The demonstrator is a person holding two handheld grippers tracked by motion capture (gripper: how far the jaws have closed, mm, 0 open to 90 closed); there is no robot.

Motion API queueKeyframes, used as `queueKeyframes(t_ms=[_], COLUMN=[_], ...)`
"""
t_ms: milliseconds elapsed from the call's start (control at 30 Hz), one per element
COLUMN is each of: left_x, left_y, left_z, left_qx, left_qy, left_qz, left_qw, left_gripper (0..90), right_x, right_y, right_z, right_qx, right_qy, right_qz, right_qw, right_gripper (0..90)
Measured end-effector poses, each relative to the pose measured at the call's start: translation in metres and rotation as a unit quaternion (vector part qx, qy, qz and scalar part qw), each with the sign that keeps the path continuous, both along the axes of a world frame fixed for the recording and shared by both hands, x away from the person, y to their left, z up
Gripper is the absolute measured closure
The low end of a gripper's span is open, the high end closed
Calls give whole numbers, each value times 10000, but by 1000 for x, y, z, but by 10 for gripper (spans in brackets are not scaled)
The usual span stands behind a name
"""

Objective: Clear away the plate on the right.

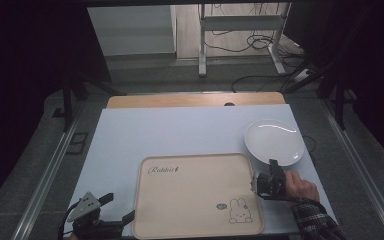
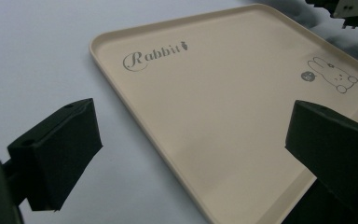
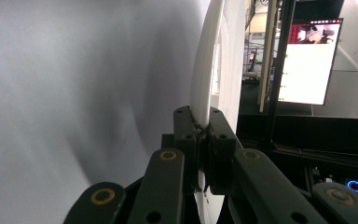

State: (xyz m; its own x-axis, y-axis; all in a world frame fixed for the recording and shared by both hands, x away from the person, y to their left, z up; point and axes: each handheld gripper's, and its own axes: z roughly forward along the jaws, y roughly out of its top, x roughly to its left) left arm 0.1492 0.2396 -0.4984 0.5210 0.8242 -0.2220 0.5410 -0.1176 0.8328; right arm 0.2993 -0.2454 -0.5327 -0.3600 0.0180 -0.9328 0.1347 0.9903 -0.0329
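a: high view status?
b: white plate (image 1: 274,141) lies flat near the table (image 1: 130,140) right edge; right gripper (image 1: 272,166) grips its near rim.

a: gripper views?
b: left gripper (image 2: 191,144) wide, empty, straddling the tray (image 2: 223,116) rim. right gripper (image 3: 200,122) clamps the plate (image 3: 205,79) rim edge-on.
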Motion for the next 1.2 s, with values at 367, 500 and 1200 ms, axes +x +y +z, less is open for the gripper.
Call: queueKeyframes(t_ms=[367,500,1200], left_x=[0,0,0], left_y=[0,0,-1], left_z=[0,0,0], left_qx=[-4,-5,27], left_qy=[4,5,-8], left_qz=[6,9,8], left_qw=[10000,10000,10000], left_gripper=[31,32,31], right_x=[-17,-24,-63], right_y=[1,5,33], right_z=[10,11,21], right_qx=[142,234,187], right_qy=[150,66,131], right_qz=[190,336,664], right_qw=[9996,9991,9975], right_gripper=[853,853,850])
